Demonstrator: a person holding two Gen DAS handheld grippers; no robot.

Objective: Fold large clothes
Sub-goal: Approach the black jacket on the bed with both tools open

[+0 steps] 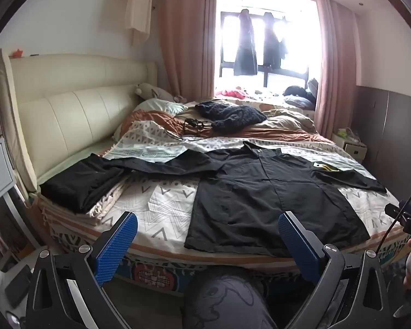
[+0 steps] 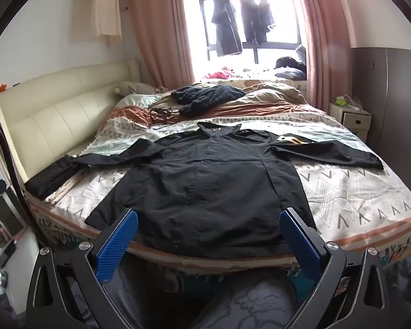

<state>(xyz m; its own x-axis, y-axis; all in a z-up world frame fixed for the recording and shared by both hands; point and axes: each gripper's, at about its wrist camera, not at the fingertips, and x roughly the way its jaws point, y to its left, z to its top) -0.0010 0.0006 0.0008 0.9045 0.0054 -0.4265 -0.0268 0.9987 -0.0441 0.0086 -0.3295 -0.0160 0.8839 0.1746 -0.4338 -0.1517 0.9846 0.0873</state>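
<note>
A large black button-up shirt (image 1: 271, 192) lies spread flat, face up, on the patterned bedspread (image 1: 164, 205), sleeves stretched out to both sides, hem at the near bed edge. It also shows in the right wrist view (image 2: 211, 181). My left gripper (image 1: 207, 226) is open and empty, held above the near bed edge, left of the shirt's hem. My right gripper (image 2: 208, 226) is open and empty, held just short of the middle of the hem. Neither touches the shirt.
A folded black garment (image 1: 79, 183) lies at the bed's left near the cream headboard (image 1: 68, 115). A dark knit sweater (image 1: 230, 115) and cables (image 1: 189, 127) lie further back. A yellow-white item (image 1: 324, 167) lies by the right sleeve. A bedside cabinet (image 2: 353, 118) stands on the right.
</note>
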